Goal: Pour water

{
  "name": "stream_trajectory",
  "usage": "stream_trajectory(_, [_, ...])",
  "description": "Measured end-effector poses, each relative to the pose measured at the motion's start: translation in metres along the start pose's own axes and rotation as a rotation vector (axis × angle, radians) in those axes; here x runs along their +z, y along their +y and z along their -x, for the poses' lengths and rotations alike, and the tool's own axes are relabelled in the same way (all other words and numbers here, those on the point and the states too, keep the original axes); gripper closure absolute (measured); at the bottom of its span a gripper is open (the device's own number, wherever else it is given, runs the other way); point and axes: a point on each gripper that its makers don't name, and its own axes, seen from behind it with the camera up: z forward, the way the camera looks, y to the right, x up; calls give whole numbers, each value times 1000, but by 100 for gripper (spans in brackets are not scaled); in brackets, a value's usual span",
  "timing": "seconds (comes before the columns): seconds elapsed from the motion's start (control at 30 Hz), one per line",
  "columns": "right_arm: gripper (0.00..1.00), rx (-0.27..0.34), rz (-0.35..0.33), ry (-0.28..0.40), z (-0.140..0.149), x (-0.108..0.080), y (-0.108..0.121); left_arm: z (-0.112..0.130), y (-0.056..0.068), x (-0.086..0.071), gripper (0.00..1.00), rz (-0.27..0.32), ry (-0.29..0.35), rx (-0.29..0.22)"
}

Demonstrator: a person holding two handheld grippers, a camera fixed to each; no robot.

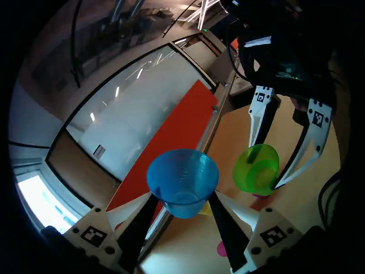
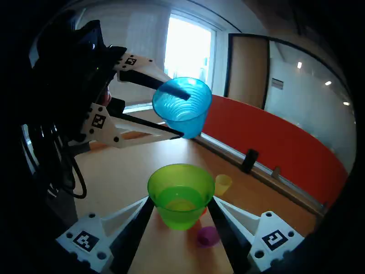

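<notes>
Pinching a blue cup (image 1: 182, 182) between its two fingers, the left tool (image 1: 182, 201) holds the cup up in the air, right in front of itself. One finger presses on each side of the cup. I cannot tell if there is water inside.

The right tool (image 2: 181, 205) pinches a green cup (image 2: 181, 201) the same way, with one finger on each side. Low down inside this cup there is some liquid.

In the right gripper view, the blue cup (image 2: 182, 107) sits ahead of the right tool and higher up than the green cup. The two cups do not touch. The open top of the blue cup leans a little toward the right tool. The left tool (image 2: 185, 116) reaches in from the left side of that view, with a hand (image 2: 106, 97) behind it.

In the left gripper view, the right tool (image 1: 263, 173) and its green cup (image 1: 255, 169) are ahead and off to the right.

Under both tools is a brown bench (image 2: 123, 173). A small yellow cup (image 2: 222, 184) stands on it just past the right tool's right finger. A small purple cup (image 2: 208, 236) stands below the green cup, between the right tool's fingers. Past the bench runs a red wall panel (image 2: 283, 137), and a bright window (image 2: 187, 45) is far ahead.
</notes>
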Motion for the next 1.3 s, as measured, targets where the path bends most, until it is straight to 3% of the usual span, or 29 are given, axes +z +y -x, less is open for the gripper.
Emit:
stream_trajectory(0.47, [13,7,16,13,-2,0,3,42,-5,-2,22,23,-84,-340])
stream_trajectory(0.87, [13,31,34,29,-7,-2,4,71,11,-3,22,29,-143,-488])
stream_trajectory(1.3, [13,49,59,33,-1,-5,9,91,36,-1,22,46,-164,-573])
